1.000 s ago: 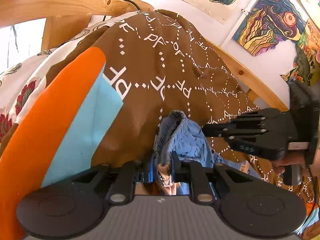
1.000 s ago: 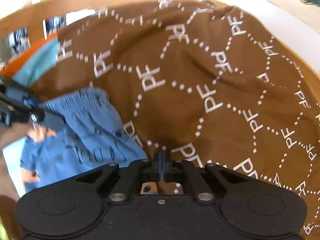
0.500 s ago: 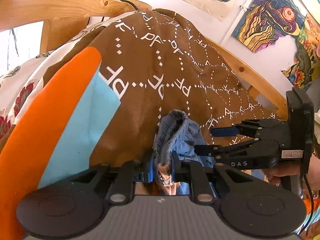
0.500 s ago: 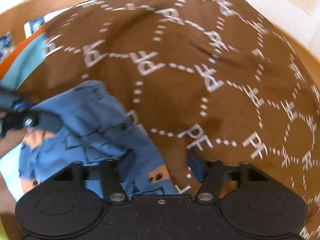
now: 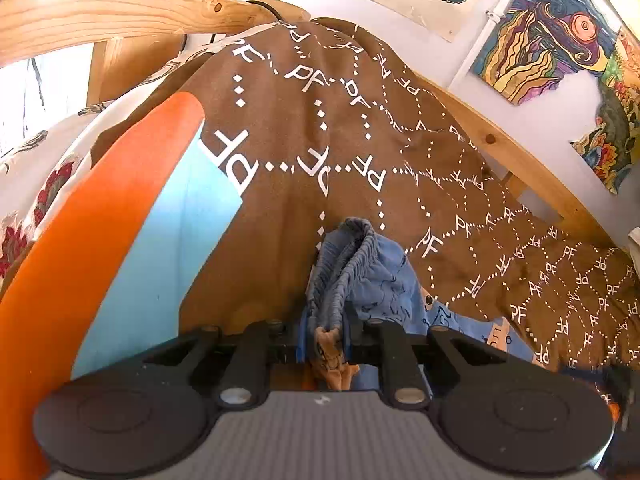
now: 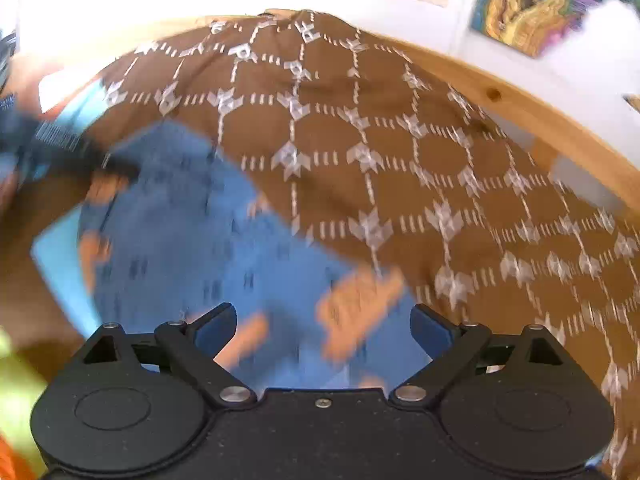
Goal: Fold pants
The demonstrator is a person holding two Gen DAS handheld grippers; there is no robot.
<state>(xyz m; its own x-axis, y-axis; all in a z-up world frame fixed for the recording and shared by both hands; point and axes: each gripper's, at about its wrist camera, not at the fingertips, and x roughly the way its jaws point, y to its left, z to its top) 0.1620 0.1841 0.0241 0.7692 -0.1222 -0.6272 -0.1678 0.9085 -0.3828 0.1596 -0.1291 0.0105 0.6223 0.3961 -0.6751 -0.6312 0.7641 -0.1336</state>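
The right hand-held gripper [image 6: 322, 326] is spread wide and holds nothing, and the blue pants [image 6: 192, 248] lie right under and in front of it on the brown blanket [image 6: 400, 152] of the bed. The pants stretch long from there toward the left side of the bed, where the left hand-held gripper [image 5: 325, 334] is pressed tight on the bunched waistband [image 5: 344, 256]. So the right one is nearer the loose end, and I think it must grab there next, though that picture is blurry.
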